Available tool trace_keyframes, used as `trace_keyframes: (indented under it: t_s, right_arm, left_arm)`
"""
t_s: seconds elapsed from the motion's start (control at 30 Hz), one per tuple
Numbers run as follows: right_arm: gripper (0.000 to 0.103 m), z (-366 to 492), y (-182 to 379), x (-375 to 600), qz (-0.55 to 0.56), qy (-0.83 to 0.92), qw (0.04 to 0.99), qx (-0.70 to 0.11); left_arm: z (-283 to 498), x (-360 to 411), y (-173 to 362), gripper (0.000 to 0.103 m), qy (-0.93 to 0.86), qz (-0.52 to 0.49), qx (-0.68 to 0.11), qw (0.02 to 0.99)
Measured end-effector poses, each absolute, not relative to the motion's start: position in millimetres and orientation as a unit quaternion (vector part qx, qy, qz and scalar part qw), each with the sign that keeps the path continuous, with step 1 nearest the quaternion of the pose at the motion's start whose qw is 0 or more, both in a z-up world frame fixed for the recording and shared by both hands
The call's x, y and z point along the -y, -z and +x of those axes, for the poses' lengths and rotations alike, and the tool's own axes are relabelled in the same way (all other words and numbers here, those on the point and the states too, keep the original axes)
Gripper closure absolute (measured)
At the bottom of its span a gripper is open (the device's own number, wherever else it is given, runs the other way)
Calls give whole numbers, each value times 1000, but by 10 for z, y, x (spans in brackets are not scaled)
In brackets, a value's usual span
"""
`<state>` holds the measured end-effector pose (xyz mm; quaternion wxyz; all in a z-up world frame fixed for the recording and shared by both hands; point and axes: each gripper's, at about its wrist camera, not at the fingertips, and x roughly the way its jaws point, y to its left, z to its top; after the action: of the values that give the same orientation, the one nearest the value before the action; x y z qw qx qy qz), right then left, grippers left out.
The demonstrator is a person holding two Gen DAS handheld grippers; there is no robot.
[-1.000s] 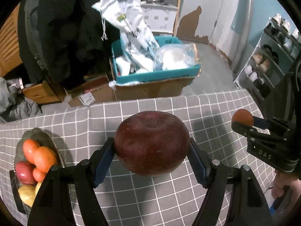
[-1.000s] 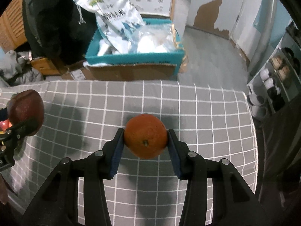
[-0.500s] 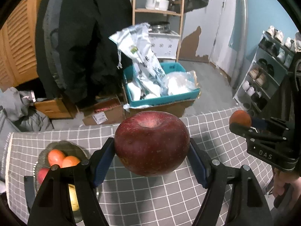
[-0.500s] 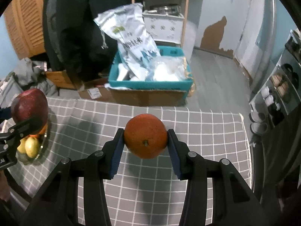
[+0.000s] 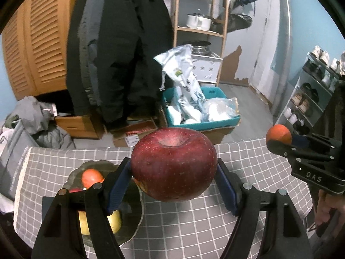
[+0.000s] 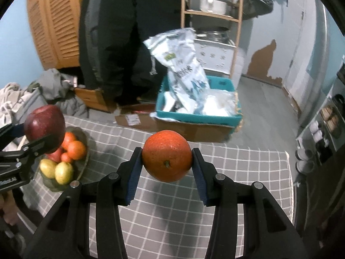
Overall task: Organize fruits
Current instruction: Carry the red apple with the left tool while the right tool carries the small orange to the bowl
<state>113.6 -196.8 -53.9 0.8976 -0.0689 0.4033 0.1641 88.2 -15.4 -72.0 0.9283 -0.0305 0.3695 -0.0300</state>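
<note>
My left gripper (image 5: 173,169) is shut on a large dark red apple (image 5: 173,164) and holds it high above the checked tablecloth, just right of a fruit bowl (image 5: 131,224). The bowl holds oranges, a red fruit and yellow fruit; my left fingers hide part of it. My right gripper (image 6: 167,161) is shut on an orange (image 6: 167,159) above the middle of the cloth. The right wrist view shows the bowl (image 6: 83,166) at the left with the apple (image 6: 44,127) over it. The orange (image 5: 278,134) also shows at the right of the left wrist view.
The grey checked cloth (image 6: 237,183) covers a small table with edges near on all sides. Behind it stand a teal crate of bags on a cardboard box (image 6: 198,116), a dark hanging coat (image 5: 116,54), a wooden shelf, and a shoe rack (image 5: 310,99) at right.
Both grippers have risen and tilted up with their fruit still held. The left gripper has moved so the bowl now lies just under its left finger.
</note>
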Motion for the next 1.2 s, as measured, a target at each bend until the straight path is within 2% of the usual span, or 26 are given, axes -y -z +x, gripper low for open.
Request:
trace_keyframes:
  t_s: [0.57, 1.2]
  right_arm:
    - [59, 1070, 414, 1255, -83, -230, 885, -397]
    - [59, 1289, 969, 364, -87, -288, 833, -465]
  left_arm:
    - [622, -577, 740, 26, -18, -67, -369, 927]
    - [623, -1294, 1296, 26, -67, -87, -417, 902]
